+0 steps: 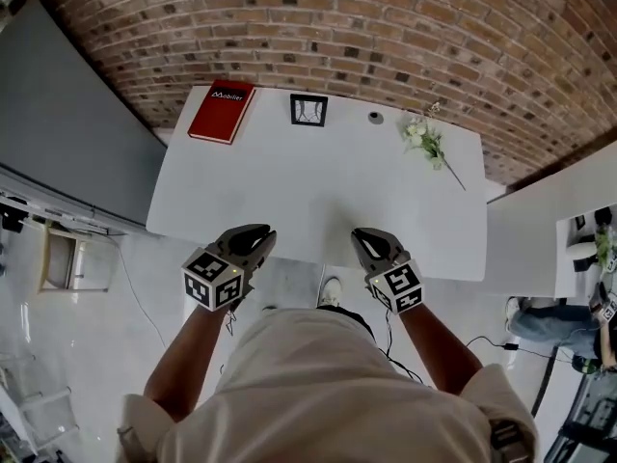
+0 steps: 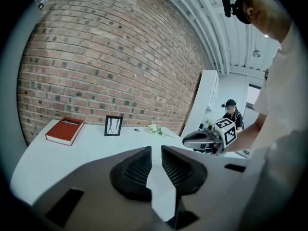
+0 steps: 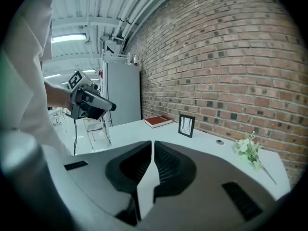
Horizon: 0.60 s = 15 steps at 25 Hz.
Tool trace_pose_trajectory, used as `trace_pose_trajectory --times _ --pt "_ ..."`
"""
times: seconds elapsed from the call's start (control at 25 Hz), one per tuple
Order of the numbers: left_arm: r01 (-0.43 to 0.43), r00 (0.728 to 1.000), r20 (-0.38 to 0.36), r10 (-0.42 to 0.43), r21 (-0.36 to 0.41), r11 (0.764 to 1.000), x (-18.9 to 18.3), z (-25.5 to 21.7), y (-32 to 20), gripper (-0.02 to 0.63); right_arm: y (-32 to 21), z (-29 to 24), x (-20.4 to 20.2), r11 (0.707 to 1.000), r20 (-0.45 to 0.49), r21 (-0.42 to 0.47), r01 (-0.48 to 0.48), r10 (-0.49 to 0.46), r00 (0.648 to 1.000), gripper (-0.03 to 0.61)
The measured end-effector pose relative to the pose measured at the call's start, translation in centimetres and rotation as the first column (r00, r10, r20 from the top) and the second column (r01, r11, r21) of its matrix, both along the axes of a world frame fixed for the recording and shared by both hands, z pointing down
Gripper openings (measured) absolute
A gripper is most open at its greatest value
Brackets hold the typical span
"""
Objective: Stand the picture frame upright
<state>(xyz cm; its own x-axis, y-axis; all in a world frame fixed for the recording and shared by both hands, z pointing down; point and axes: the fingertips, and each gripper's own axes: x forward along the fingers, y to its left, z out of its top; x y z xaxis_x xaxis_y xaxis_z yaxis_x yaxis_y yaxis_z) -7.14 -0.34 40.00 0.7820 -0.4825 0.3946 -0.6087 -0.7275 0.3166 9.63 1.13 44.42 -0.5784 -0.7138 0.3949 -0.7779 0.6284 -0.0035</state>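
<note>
Near wall (image 1: 386,27), picture frame (image 1: 308,110) upright

Red book (image 1: 222,110) cover: white print "Mobilier"; nothing else legible.

Rough matt red brick wall (image 1: 386,27); smooth matt white table top (image 1: 289,201). Red book (image 1: 222,110) and black picture frame (image 1: 308,110) look smooth. Glossy pale floor (image 1: 145,287).
</note>
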Motion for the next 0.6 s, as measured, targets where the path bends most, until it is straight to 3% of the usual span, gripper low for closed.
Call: trace_pose_trajectory --times 0.32,0.6 --pt "-0.083 0.996 -0.032 0.082 -0.013 0.996 -6.9 -0.4 5.7 0.069 5.7 -2.0 -7.0 0.998 -0.002 0.008 -0.063 0.063 0.998 0.023" --pt "-0.172 0.985 -0.035 0.171 -0.043 0.984 -9.8 0.4 9.9 0.069 10.6 -2.5 -11.5 0.993 0.031 -0.032 -0.115 0.116 0.993 0.021"
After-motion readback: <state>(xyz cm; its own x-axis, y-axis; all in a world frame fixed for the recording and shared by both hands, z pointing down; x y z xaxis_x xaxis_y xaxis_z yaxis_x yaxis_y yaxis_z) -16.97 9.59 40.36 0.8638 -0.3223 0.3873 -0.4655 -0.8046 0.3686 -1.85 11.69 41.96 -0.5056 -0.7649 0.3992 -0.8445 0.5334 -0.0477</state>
